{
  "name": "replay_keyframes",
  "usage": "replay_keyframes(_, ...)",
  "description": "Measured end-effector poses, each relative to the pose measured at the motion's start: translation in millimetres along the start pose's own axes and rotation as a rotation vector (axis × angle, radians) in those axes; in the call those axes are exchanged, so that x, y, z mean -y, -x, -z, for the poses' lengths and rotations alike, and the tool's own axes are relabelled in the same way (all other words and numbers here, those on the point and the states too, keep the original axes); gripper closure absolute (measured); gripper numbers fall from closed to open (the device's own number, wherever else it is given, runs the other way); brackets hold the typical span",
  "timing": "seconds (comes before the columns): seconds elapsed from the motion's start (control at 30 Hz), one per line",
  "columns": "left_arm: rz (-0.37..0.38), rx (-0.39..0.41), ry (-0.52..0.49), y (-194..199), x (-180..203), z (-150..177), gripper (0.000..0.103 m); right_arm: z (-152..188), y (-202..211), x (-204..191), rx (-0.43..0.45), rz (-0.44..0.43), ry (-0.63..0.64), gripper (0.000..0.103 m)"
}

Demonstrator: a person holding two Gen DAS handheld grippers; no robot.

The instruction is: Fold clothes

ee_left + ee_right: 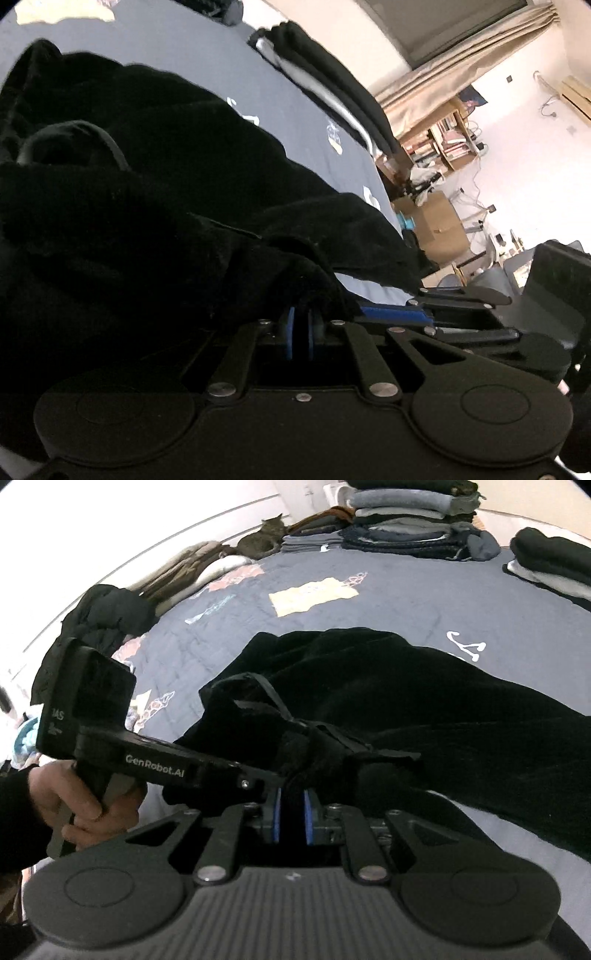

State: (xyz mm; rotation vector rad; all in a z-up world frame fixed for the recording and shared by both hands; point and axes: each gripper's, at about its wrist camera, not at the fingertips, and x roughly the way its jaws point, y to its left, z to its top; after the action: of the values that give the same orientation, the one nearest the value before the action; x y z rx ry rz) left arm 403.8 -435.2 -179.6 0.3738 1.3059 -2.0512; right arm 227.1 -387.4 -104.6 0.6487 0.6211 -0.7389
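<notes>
A black fleece garment (140, 192) lies bunched on the dark blue bedspread (207, 62). My left gripper (300, 326) is shut on a fold of its edge, blue pads pinching the cloth. In the right wrist view the same black garment (424, 709) spreads to the right, with a thin black strap (273, 698) at its near corner. My right gripper (291, 812) is shut on that corner. The left gripper (258, 775) reaches in from the left beside it, held by a person's hand (88, 805). Both grips sit close together.
Folded clothes are stacked at the far side of the bed (402, 520) and at its right edge (550, 561). A cat (264, 539) lies by the wall. A dark bundle (107, 613) sits at the left. Past the bed's edge stand a bookshelf (450, 136) and cardboard boxes (436, 221).
</notes>
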Motion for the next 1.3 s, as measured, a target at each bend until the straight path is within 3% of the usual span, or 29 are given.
replay_keyframes(0.1,-0.079,-0.009,-0.062,-15.6,10.0,-1.4,0.096,1.6,2.5,-0.4,0.019,0.027,0.017,0.091)
replay_keyframes(0.13,-0.092,0.006,-0.053,-21.6,12.0,0.1,0.098,0.2,4.5,-1.9,0.034,0.027,0.022,0.093)
replay_keyframes(0.17,-0.099,0.023,-0.037,-27.7,13.3,1.4,0.098,-1.2,6.4,-3.5,0.049,0.027,0.027,0.103)
replay_keyframes(0.27,-0.07,0.041,0.022,-32.3,9.1,-0.8,0.098,-5.6,6.7,-3.9,0.049,0.059,0.046,0.103)
replay_keyframes(0.33,-0.038,0.059,0.074,-22.8,3.2,0.0,0.098,-3.9,9.3,7.0,0.037,0.055,-0.013,0.103)
replay_keyframes(0.4,-0.048,0.086,0.064,-4.9,4.1,2.9,0.095,-0.6,15.0,12.4,0.027,0.079,-0.013,0.103)
replay_keyframes(0.5,-0.108,0.133,-0.039,31.0,19.4,9.9,0.08,7.6,21.4,19.6,0.016,0.12,0.002,0.1)
replay_keyframes(0.57,-0.159,0.154,-0.128,48.9,31.8,18.9,0.061,9.4,21.7,21.7,0.004,0.126,0.021,0.1)
replay_keyframes(0.73,-0.233,0.132,-0.323,55.0,59.5,44.6,0.061,4.4,17.5,17.6,0.009,0.092,0.053,0.097)
replay_keyframes(0.83,-0.255,0.104,-0.418,40.3,73.9,53.6,0.061,-2.3,13.7,11.9,0.018,0.069,0.074,0.085)
replay_keyframes(0.9,-0.261,0.087,-0.466,31.0,80.9,57.7,0.061,-6.3,11.1,8.0,0.022,0.056,0.088,0.071)
replay_keyframes(0.97,-0.277,0.082,-0.495,22.0,83.9,59.7,0.061,-8.7,4.3,6.0,0.012,0.056,0.096,0.066)
replay_keyframes(1.1,-0.314,0.094,-0.488,15.6,75.7,56.0,0.072,-11.4,-15.4,11.9,-0.032,0.093,0.106,0.068)
replay_keyframes(1.17,-0.317,0.112,-0.456,17.9,70.5,50.6,0.076,-12.3,-16.2,16.8,-0.034,0.09,0.086,0.085)
replay_keyframes(1.3,-0.317,0.159,-0.41,27.7,65.2,43.2,0.084,-13.2,-13.7,25.0,-0.029,0.076,0.045,0.092)
